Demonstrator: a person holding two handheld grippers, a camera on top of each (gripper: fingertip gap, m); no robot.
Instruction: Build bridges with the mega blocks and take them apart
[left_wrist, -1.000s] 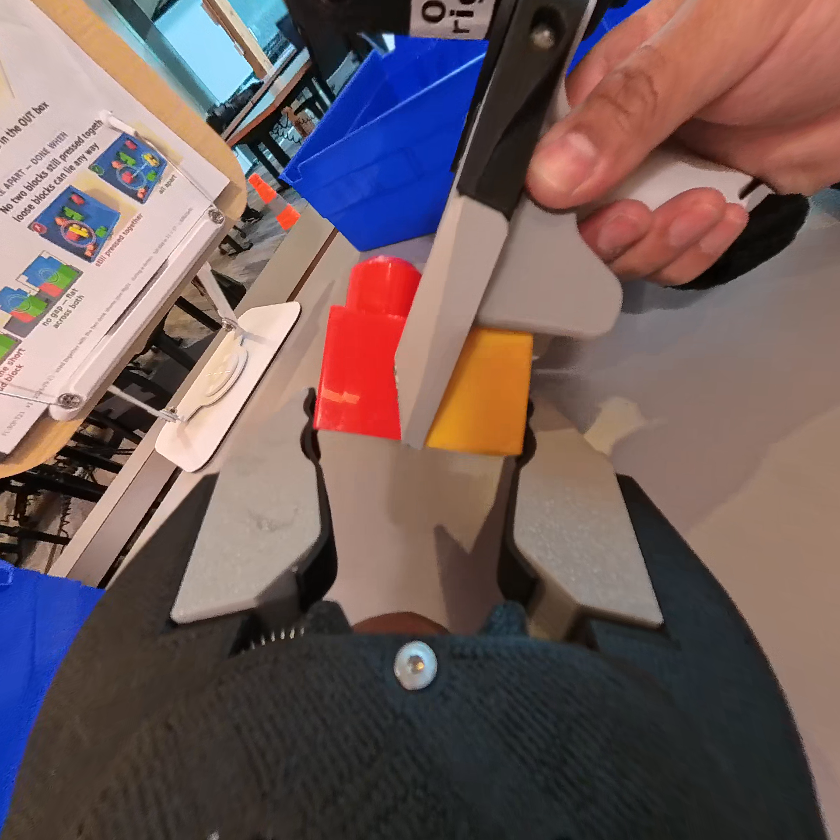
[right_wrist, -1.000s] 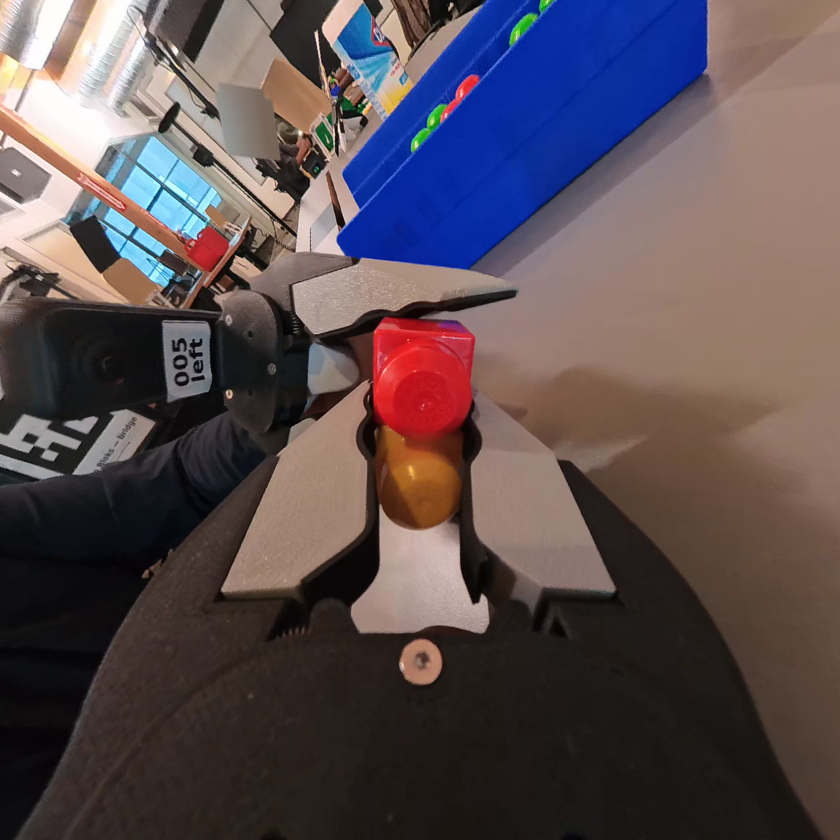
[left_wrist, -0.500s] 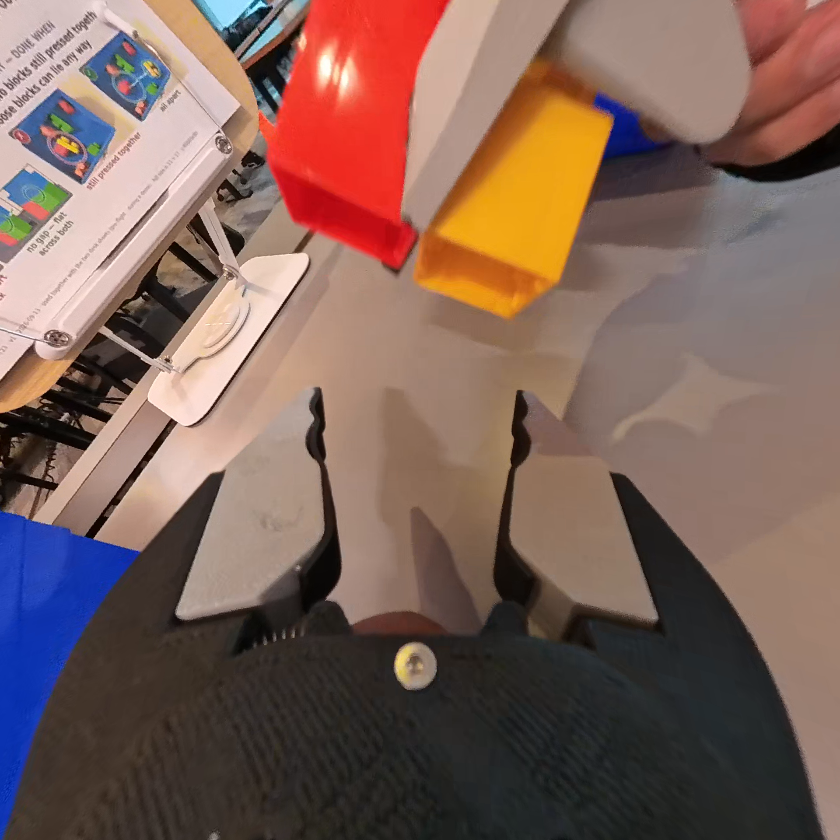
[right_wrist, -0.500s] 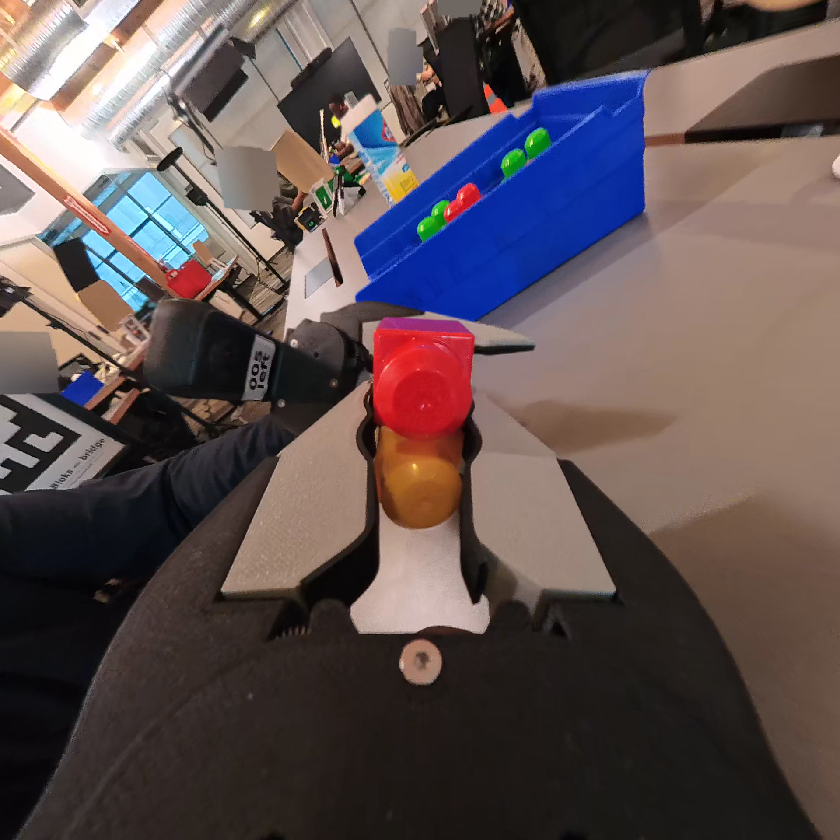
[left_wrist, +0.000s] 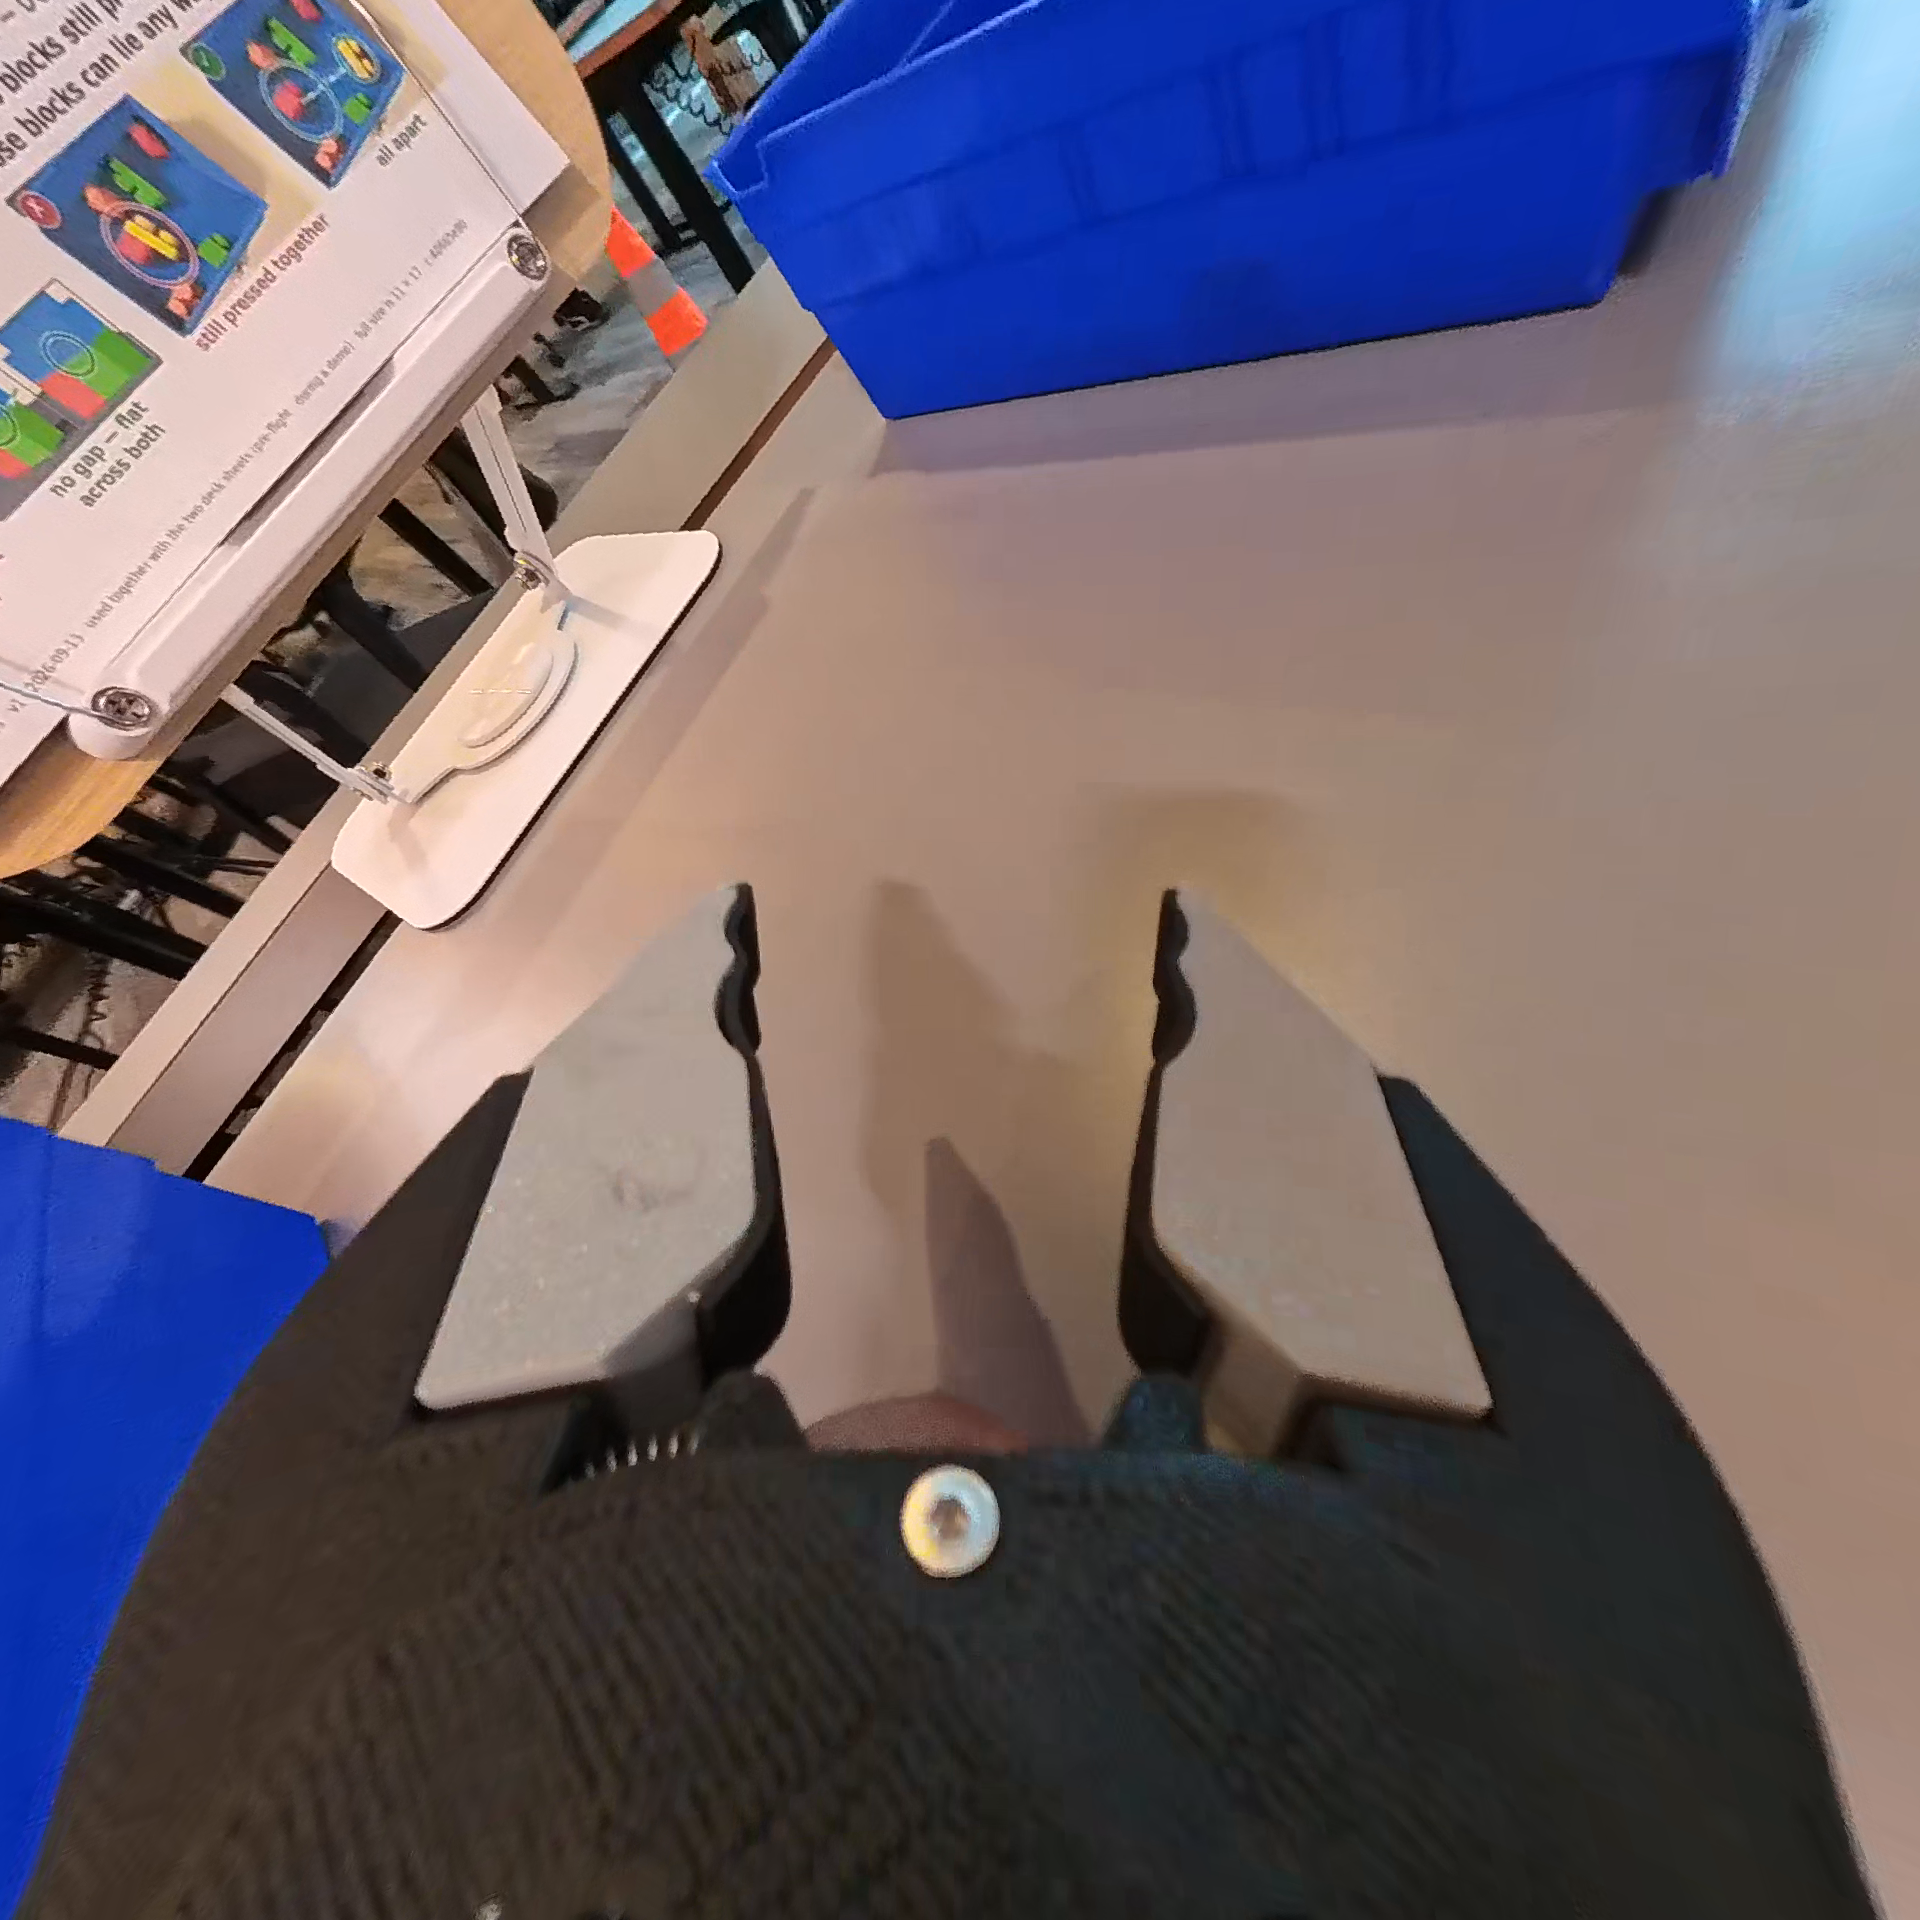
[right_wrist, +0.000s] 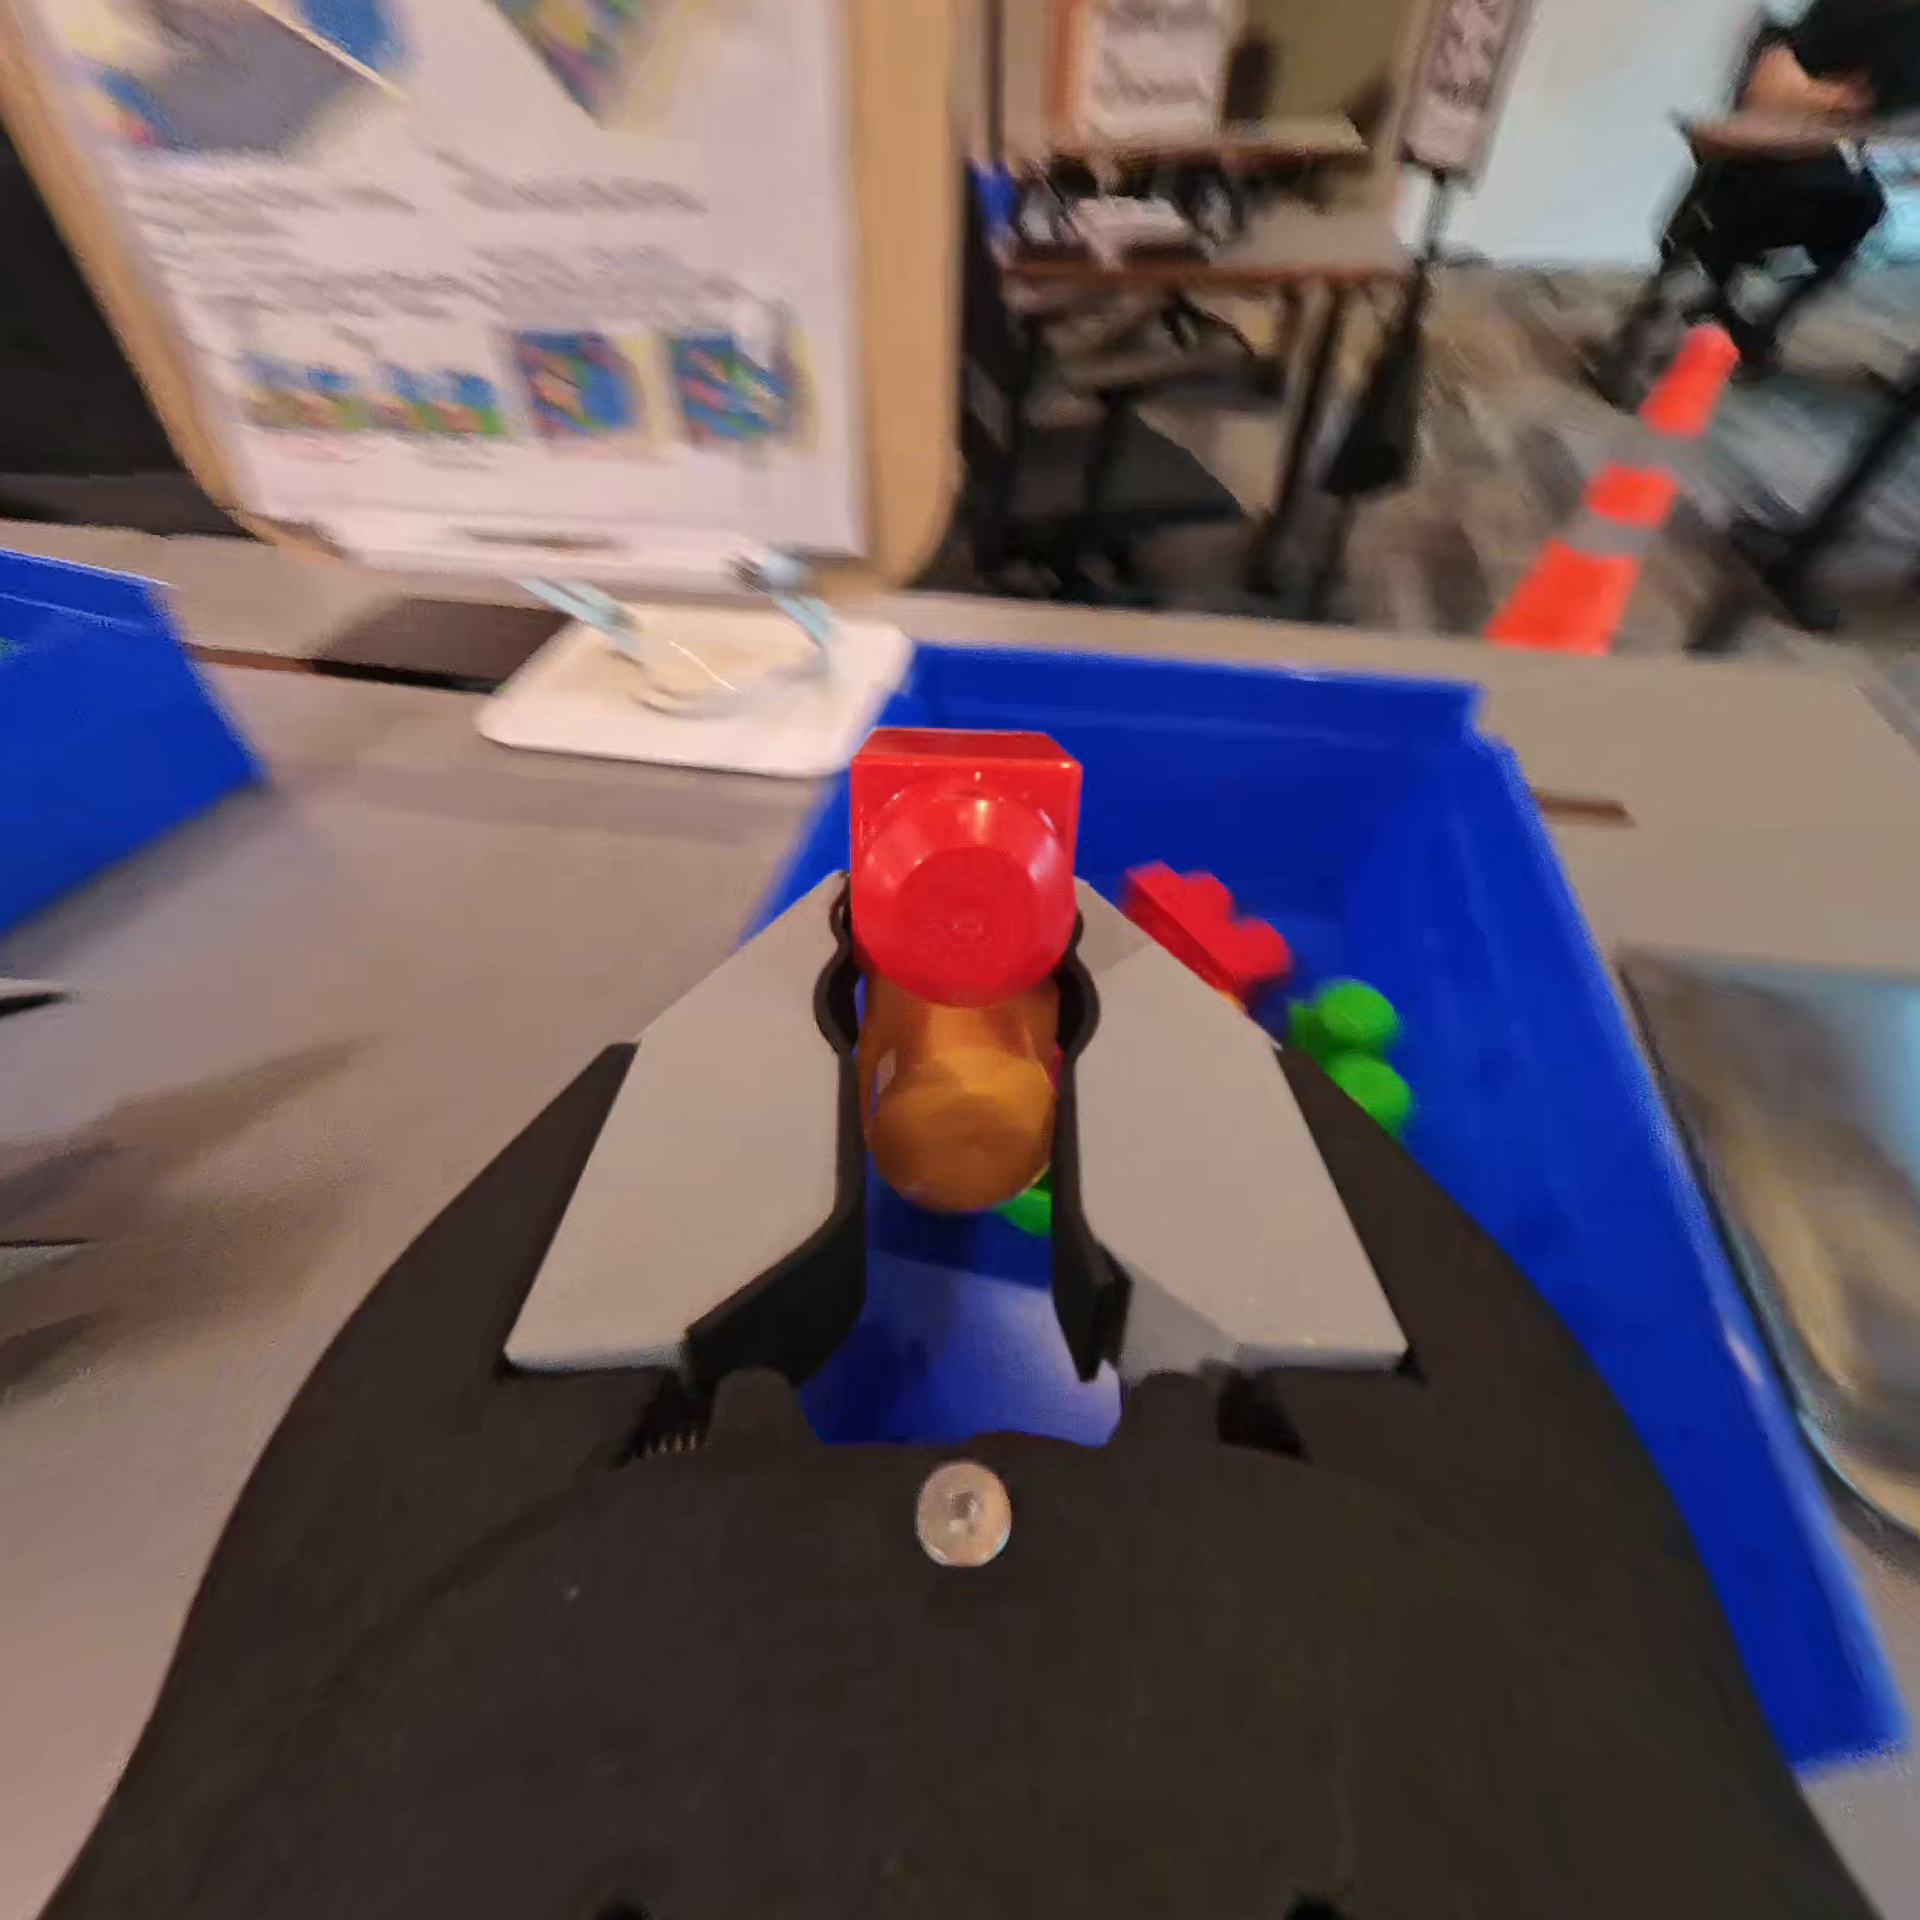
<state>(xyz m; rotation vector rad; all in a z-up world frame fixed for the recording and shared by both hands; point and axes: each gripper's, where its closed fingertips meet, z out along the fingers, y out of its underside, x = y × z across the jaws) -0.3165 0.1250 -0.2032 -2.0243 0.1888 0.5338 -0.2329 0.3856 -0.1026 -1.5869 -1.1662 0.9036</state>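
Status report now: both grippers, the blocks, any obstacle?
Left gripper open, empty. Right gripper shut on red block and yellow block, over blue bin. No obstacle.

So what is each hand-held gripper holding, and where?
Right hand-held gripper clamps the red plastic block and yellow plastic block by their studs; left holds nothing.

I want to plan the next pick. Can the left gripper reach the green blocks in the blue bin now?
Probably not directly. The left gripper is open over bare table; the right gripper, holding the red block and yellow block, hangs over the green blocks.
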